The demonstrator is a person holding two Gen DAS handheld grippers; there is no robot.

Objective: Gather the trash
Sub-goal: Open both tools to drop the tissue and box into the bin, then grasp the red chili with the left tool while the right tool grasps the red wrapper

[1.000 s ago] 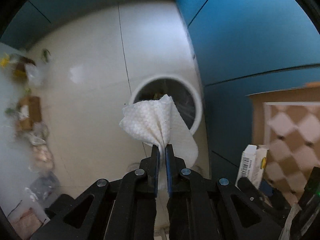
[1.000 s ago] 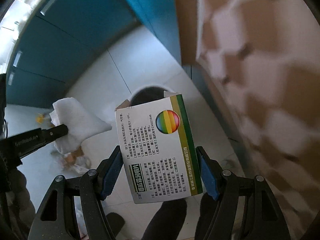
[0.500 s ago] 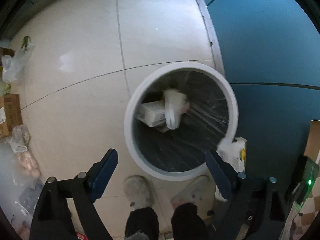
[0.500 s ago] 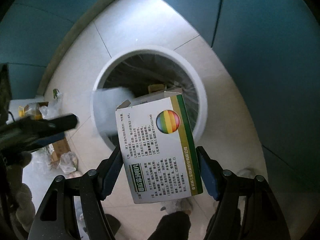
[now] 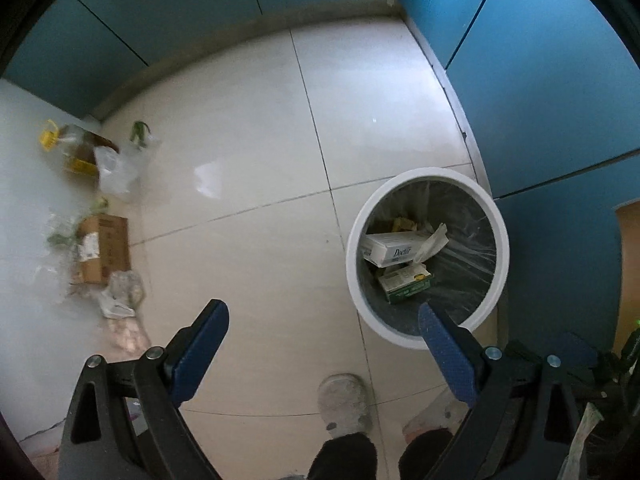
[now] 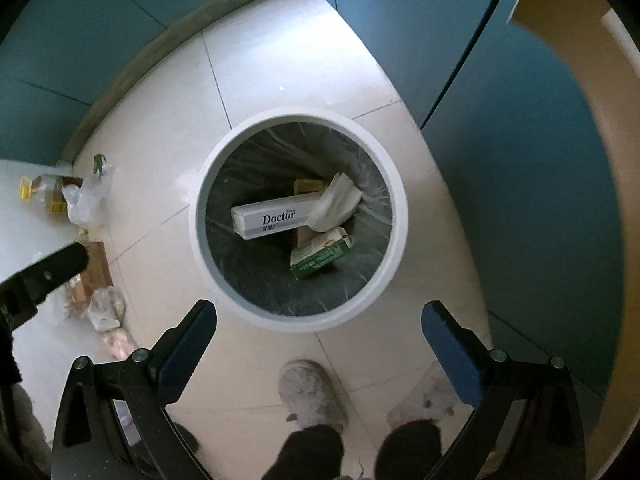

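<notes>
Both items are now lying inside the bin (image 6: pixel 208 248): tissue (image 6: pixel 334 204) and green box (image 6: pixel 322 254). Left gripper (image 5: pixel 324 356) and right gripper (image 6: pixel 320 344), jaws just opened, are standing wide and empty. Floor litter (image 5: pixel 100 248) is remaining; careless withdrawal risks knocking the bin.

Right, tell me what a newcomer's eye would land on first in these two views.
The round white bin on the pale tiled floor, directly below the right gripper. Inside lie a white box marked "Doctor", a crumpled paper towel and a green-and-white carton. Next, both grippers' blue-padded jaws stand wide and empty, and bags and a cardboard box clutter the floor along the left.
</notes>
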